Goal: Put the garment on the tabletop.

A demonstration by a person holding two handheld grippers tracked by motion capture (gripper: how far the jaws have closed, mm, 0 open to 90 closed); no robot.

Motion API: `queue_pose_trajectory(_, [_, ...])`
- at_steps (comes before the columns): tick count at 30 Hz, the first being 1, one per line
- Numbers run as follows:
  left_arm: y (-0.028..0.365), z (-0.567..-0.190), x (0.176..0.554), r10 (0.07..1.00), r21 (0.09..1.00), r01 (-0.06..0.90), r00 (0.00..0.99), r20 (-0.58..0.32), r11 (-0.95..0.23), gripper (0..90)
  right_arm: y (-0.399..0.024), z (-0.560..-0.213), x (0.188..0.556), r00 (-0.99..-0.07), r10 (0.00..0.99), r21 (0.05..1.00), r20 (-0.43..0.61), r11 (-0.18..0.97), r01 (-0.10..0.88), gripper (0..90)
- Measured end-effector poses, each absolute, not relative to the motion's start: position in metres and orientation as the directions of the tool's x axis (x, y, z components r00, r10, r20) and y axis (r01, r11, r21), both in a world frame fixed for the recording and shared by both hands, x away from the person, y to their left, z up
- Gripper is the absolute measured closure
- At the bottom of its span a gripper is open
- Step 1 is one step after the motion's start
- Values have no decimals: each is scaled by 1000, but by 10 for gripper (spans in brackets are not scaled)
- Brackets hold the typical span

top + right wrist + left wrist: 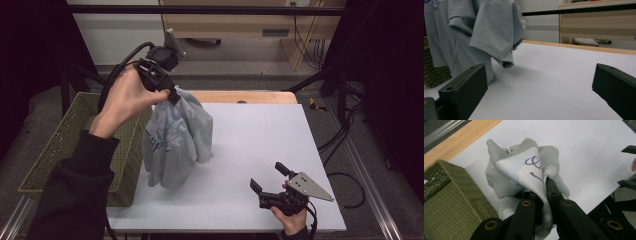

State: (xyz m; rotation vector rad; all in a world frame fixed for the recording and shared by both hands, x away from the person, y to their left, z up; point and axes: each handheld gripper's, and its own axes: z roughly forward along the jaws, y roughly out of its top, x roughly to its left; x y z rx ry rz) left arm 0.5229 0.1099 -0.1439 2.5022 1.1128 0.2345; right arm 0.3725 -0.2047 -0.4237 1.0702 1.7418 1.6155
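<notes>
A light grey T-shirt (177, 140) with purple print hangs bunched above the white table top (260, 145), its lower folds touching the surface. My left gripper (170, 92) is raised high at the table's left side and is shut on the shirt's top. In the left gripper view the jaws pinch a fold of the T-shirt (524, 170). My right gripper (267, 177) rests low near the table's front right, open, with nothing between its jaws. In the right gripper view a sleeve of the T-shirt (491, 35) hangs ahead to the left.
A green woven basket (65, 145) stands off the table's left edge, beside the hanging shirt; the basket (449, 205) also lies below the left gripper. A wooden strip (240, 96) borders the table's far side. Cables (345, 150) trail on the floor at right.
</notes>
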Motion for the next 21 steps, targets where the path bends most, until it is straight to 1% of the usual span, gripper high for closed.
queue_pose_trajectory(1, [105, -144, 522, 736, 413, 673, 677, -11, -613, 861, -205, -423, 371, -545, 827, 978, 139, -29, 204, 3])
queue_pose_trajectory(2, [100, -144, 521, 729, 415, 666, 684, -7, -620, 861, -207, -424, 372, -550, 828, 983, 111, -10, 183, 3])
queue_pose_trajectory(7, [78, -146, 519, 695, 407, 635, 719, 1, -657, 861, -206, -422, 371, -550, 824, 981, 133, -30, 193, 3])
queue_pose_trajectory(8, [74, -148, 519, 688, 405, 630, 726, -3, -663, 861, -206, -421, 369, -548, 821, 976, 159, -48, 211, 3])
queue_pose_trajectory(10, [67, -153, 519, 677, 399, 621, 736, -1, -675, 862, -206, -421, 369, -547, 823, 977, 154, -45, 206, 3])
queue_pose_trajectory(15, [50, -174, 523, 651, 365, 608, 759, -6, -705, 861, -208, -422, 370, -546, 828, 982, 127, -27, 188, 3])
queue_pose_trajectory(21, [40, -199, 527, 640, 337, 606, 768, -12, -721, 861, -208, -422, 370, -547, 825, 982, 140, -43, 186, 4])
